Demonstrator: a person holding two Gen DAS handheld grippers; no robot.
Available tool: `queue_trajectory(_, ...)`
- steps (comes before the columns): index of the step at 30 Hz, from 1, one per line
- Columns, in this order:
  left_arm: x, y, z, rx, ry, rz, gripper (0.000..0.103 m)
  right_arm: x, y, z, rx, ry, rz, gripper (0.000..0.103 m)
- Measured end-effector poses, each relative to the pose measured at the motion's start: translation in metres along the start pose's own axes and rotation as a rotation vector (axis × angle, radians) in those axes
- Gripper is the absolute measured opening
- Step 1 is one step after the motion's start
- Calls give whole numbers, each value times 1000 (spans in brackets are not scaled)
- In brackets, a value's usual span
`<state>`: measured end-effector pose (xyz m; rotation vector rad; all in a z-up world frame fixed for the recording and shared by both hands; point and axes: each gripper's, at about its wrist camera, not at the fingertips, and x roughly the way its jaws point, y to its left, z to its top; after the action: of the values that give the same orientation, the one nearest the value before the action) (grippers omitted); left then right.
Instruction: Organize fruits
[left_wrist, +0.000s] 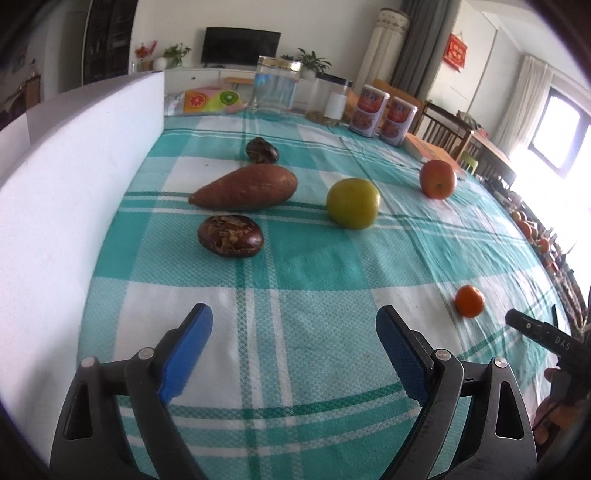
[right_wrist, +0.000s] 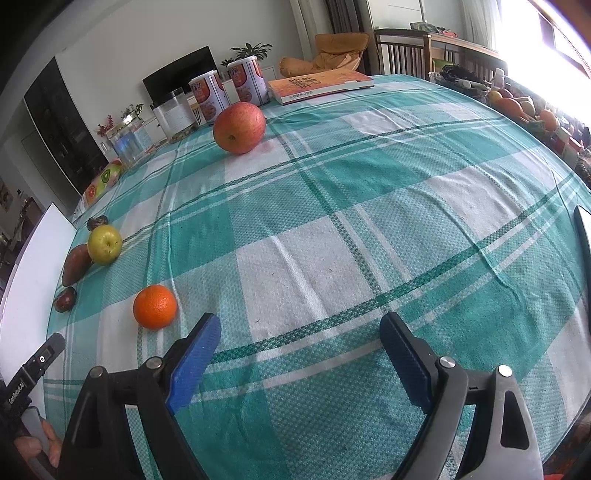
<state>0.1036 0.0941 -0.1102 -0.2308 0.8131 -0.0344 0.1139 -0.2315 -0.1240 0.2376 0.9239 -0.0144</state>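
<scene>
Orange tangerine (right_wrist: 155, 306) on the checked surface (right_wrist: 332, 221), just ahead and left of the right gripper (right_wrist: 299, 354), nearer it than the left gripper (left_wrist: 293, 350); both sets of jaws wide open, empty; other fruit lies toward the far-left edge.

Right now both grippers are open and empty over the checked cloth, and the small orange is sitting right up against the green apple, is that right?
Not quite. The small orange lies alone on the checked cloth, well apart from the green apple, with bare cloth between them; the right wrist view shows the gap. The rest holds: the left gripper and right gripper are both open and empty.
</scene>
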Motion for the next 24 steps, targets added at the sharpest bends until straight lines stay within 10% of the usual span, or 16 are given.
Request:
queue_trajectory(12, 41, 21, 38, -63, 18, 186, 89, 1, 0, 0, -2, 1, 2, 90)
queue_trajectory(14, 43, 20, 38, -34, 17, 193, 71, 1, 0, 0, -2, 1, 3, 90)
queue_trajectory(15, 44, 19, 38, -20, 27, 194, 47, 1, 0, 0, -3, 1, 3, 91)
queue_trajectory(24, 21, -1, 16, 90, 76, 53, 48, 1, 1, 0, -1, 1, 5, 91)
